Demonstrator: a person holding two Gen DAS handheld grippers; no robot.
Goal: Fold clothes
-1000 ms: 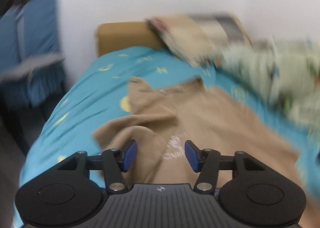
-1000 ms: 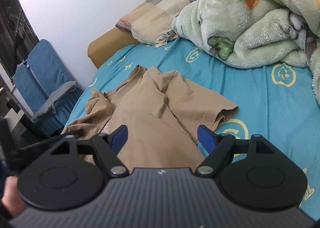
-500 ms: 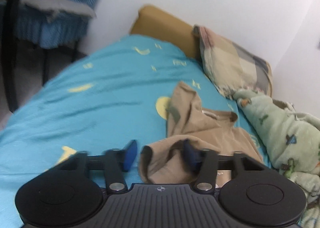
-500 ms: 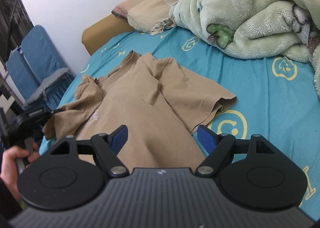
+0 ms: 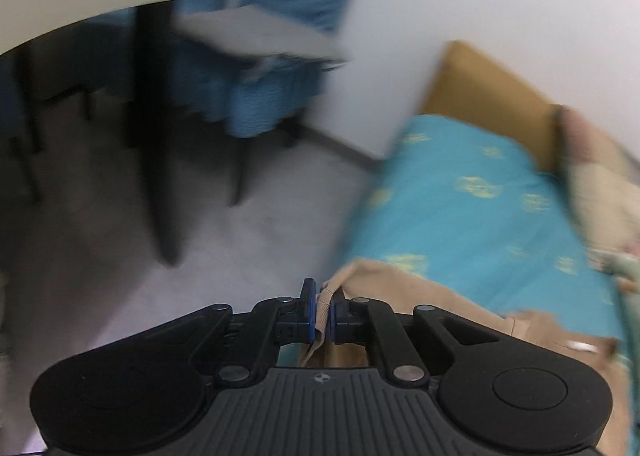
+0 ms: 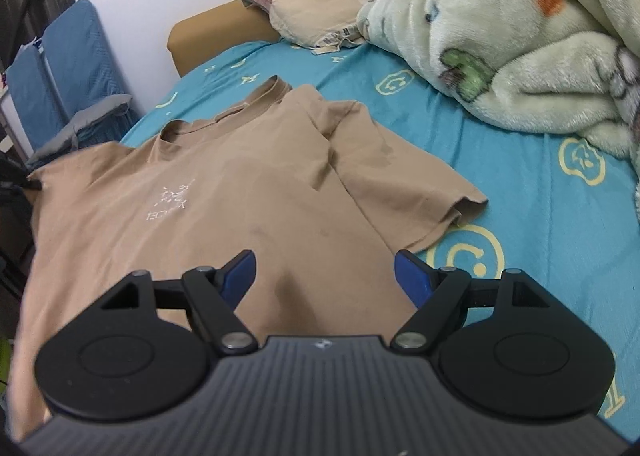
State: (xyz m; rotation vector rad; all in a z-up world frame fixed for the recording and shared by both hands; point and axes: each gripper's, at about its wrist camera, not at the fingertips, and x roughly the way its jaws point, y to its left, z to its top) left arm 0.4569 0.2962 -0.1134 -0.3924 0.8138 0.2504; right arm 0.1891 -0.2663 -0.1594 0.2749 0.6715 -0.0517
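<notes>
While left tool (image 5: 322, 314) pinches tan shirt (image 6: 224, 192) sleeve, right tool (image 6: 324, 270) gapes.

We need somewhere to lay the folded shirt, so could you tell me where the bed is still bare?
Bare sheet lies between the shirt and blanket; a smaller strip lies between collar and pillow. The blanket side is crowded.

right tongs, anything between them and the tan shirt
Nothing visible. The right tongs stand open just above the tan shirt, which lies spread on the blue sheet. The green blanket sits off to the side. The left tongs are shut on the shirt's sleeve edge.
</notes>
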